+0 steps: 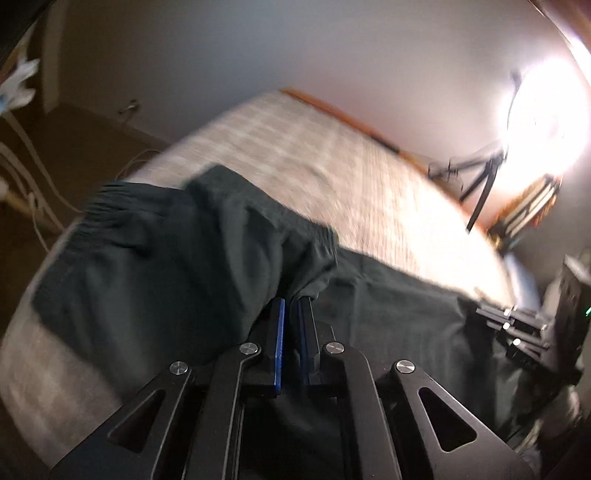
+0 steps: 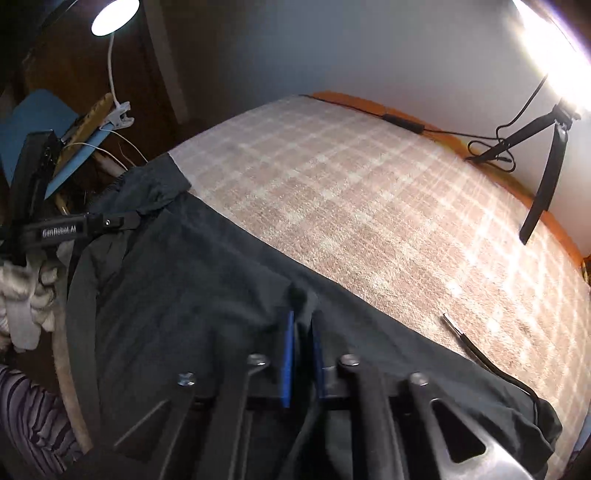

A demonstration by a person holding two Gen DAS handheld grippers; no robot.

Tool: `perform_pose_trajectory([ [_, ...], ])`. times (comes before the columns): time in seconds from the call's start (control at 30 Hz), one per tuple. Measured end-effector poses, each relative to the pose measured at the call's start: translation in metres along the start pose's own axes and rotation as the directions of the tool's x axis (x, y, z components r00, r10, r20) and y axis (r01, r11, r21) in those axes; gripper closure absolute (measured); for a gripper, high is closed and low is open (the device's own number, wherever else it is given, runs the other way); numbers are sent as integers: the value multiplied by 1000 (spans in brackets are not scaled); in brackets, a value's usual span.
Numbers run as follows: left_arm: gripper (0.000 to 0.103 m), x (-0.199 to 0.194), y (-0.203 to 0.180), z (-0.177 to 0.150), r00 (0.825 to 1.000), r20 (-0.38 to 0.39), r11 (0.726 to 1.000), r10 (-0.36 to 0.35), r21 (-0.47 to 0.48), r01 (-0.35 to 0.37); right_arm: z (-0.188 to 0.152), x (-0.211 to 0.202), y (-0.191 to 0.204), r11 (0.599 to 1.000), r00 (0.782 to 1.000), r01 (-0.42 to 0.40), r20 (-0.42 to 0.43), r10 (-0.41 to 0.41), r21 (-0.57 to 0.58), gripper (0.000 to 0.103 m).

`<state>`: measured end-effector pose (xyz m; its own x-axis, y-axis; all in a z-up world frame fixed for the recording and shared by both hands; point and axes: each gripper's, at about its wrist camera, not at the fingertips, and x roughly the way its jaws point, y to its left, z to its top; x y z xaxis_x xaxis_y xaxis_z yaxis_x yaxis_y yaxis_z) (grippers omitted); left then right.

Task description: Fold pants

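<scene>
Dark green pants [image 1: 166, 266] lie on a plaid-covered bed [image 1: 332, 162]. In the left wrist view my left gripper [image 1: 293, 301] is shut on a bunched fold of the pants near the elastic waistband, lifting it. In the right wrist view my right gripper [image 2: 301, 317] is shut on a pinch of the pants [image 2: 207, 280] along their far edge. The left gripper [image 2: 122, 221] shows at the left of the right wrist view, clamped on the cloth. The right gripper [image 1: 513, 325] shows at the right of the left wrist view, tips hidden.
A black tripod [image 2: 546, 177] with a bright light stands at the bed's far right edge. A black cable [image 2: 484, 354] lies on the cover [image 2: 369, 206] by the pants. A clip lamp [image 2: 114, 14] and clutter sit at the left. An orange bed rim [image 2: 369, 103] runs along the wall.
</scene>
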<state>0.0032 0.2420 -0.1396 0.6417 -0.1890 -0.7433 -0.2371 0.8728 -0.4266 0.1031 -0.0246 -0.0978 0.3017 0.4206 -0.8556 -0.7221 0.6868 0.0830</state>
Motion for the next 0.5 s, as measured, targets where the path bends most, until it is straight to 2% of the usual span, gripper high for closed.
perform_pose_trajectory([
  [0.1, 98, -29, 23, -10, 996, 89, 997, -6, -75, 12, 1, -16, 3, 1000, 999, 14, 47, -14, -7, 100],
  [0.17, 98, -47, 42, -20, 989, 139, 993, 43, -117, -26, 4, -29, 4, 1000, 996, 25, 83, -24, -9, 100],
  [0.27, 98, -59, 69, -31, 983, 138, 981, 119, -171, -95, 5, -40, 3, 998, 993, 58, 103, -57, -11, 100],
  [0.33, 95, -62, 78, -33, 986, 111, 980, 124, -169, -104, 5, -40, 5, 996, 993, 88, 85, -86, -25, 100],
  [0.37, 92, -62, 78, -30, 986, 107, 981, 131, -157, -113, 4, -40, 6, 996, 994, 88, 74, -85, -31, 100],
  [0.43, 63, -63, 68, -25, 986, 109, 988, 130, -101, -119, 2, -38, 8, 996, 994, 87, 63, -85, -34, 100],
  [0.5, 47, -62, 44, -18, 986, 113, 992, 123, -28, -121, 1, -36, 8, 996, 995, 89, 55, -87, -32, 100],
])
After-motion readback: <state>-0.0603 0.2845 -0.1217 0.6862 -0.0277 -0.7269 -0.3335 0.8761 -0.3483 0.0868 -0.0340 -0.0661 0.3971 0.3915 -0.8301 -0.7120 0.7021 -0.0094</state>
